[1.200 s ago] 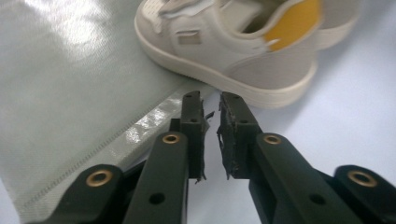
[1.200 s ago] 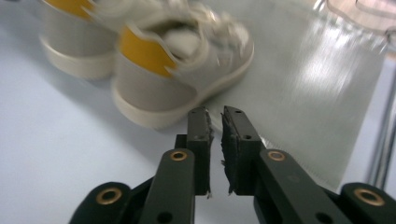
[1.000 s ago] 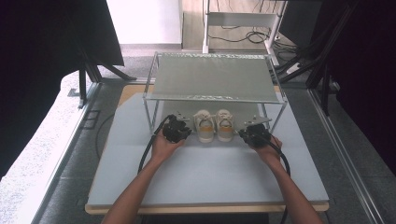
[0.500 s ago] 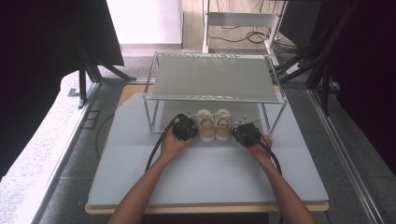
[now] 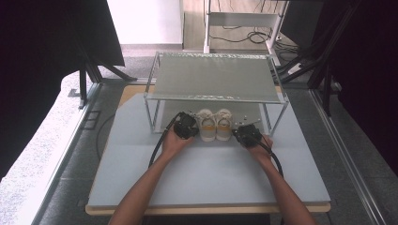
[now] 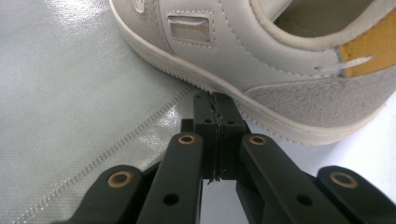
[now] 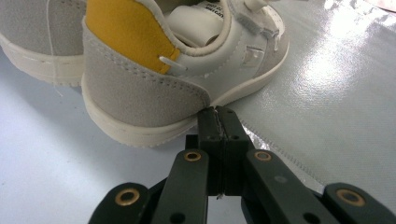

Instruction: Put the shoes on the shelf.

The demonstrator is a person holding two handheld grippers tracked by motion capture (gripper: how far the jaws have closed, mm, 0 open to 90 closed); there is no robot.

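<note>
A: Where are your tools right now?

B: My left tool [image 5: 186,125] sits on the worktop [image 5: 211,173] just beside the outer flank of the left shoe [image 5: 205,124]. My right tool [image 5: 246,134] is at the outer side of the right shoe [image 5: 224,124], near its heel.

A: Are they gripping anything?

B: No. Both are clenched, pad against pad, with nothing between them. The jaws of each have just finished closing. In the left gripper view my left tool [image 6: 215,100] has its tips right up against the pale sole edge of the left shoe [image 6: 243,51]. In the right gripper view my right tool [image 7: 216,113] meets the sole of the right shoe [image 7: 154,79] just where the grey suede heel patch ends.

A: And the shoes themselves?

B: They stand side by side, upright, soles flat, heels toward me and toes pointing under the wire-framed rack [image 5: 213,79]. The front parts are beneath its mesh shelf; the heels stick out toward my side. Each has a mustard-yellow tab at the back above the grey suede.

A: What are they standing on?

B: A glossy grey mat [image 6: 70,93] with a stitched seam, which meets the plain, paler surface at the heels.
</note>
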